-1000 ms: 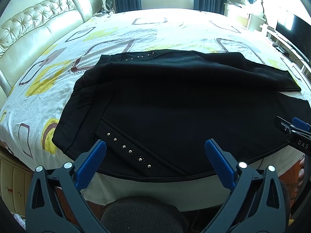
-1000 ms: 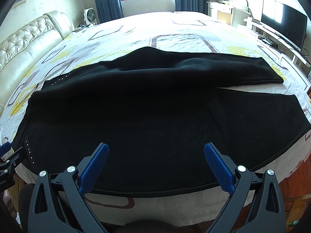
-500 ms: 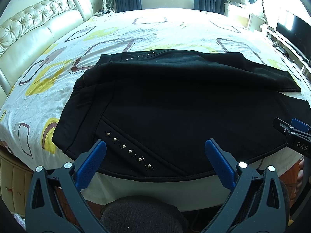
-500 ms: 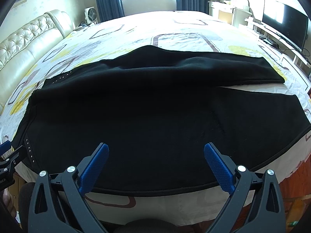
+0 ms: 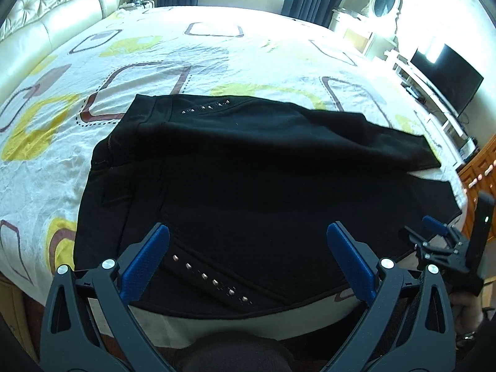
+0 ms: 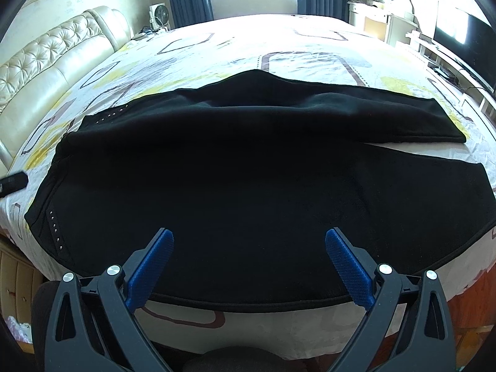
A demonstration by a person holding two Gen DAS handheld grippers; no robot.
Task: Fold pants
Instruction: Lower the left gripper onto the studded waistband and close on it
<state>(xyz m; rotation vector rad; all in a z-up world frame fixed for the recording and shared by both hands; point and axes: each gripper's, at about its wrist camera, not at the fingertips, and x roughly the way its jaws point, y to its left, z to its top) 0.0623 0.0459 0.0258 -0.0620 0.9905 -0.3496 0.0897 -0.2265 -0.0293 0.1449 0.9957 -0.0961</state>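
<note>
Black pants [image 5: 248, 186] with rows of silver studs lie spread flat near the front edge of the bed, waist to the left and both legs running right; they also show in the right wrist view [image 6: 248, 179]. My left gripper [image 5: 248, 232] is open and empty above the studded pocket near the waist. My right gripper [image 6: 249, 237] is open and empty above the near leg. The right gripper also shows at the right edge of the left wrist view [image 5: 440, 241].
The bed has a white sheet [image 5: 155, 55] with yellow and brown shapes. A cream tufted headboard [image 6: 46, 68] is at the left. A television [image 5: 446, 74] and a white dresser with mirror [image 6: 381, 21] stand at the right. Wooden bed frame [image 5: 477, 167] is at the right edge.
Both grippers have risen and moved forward over the pants. The left one has tilted, so its view is rotated. Both stay open. The pants have not moved.
</note>
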